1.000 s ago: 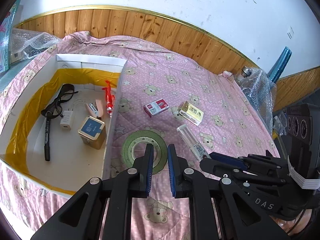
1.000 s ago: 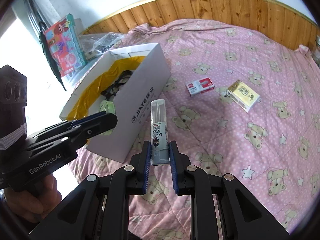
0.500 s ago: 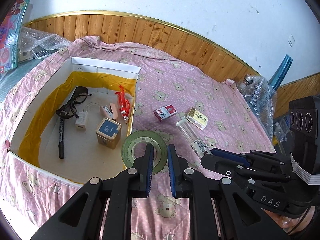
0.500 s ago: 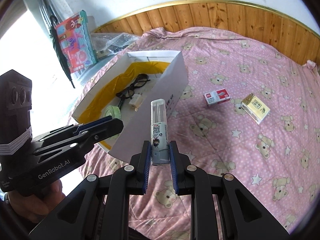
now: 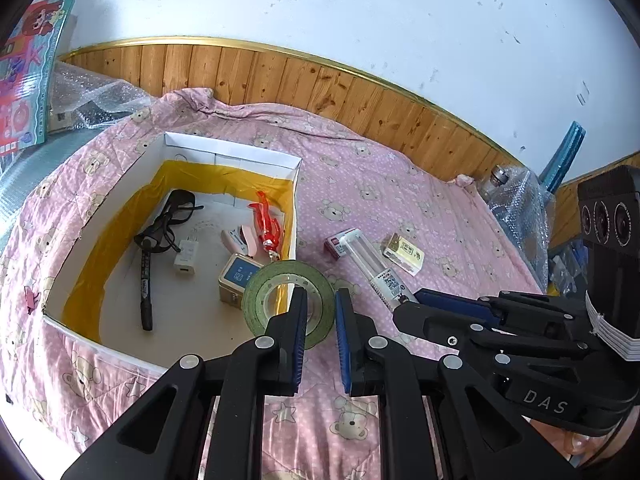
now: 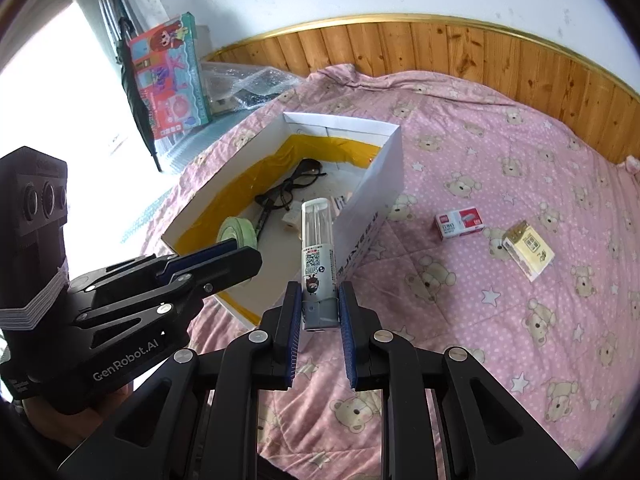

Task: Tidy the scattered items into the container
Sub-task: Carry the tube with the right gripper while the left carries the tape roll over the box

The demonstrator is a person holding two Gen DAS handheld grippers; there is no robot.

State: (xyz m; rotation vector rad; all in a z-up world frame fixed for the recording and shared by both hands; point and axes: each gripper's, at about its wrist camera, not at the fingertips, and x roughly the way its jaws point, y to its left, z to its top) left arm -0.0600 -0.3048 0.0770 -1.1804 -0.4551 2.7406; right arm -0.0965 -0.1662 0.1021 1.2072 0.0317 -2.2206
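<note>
- We hold the green tape roll (image 5: pixel 289 303) clamped in our left gripper (image 5: pixel 321 334), over the white box (image 5: pixel 236 152) right wall.
- Our right gripper (image 6: pixel 319 322) pinches the clear refill tube (image 6: pixel 318 248) base.
- Both look light, stiff; tube slippery.

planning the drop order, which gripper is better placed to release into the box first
Left. Its tape roll already hangs over the white box, while the right gripper's tube appears only at its side wall.
</note>
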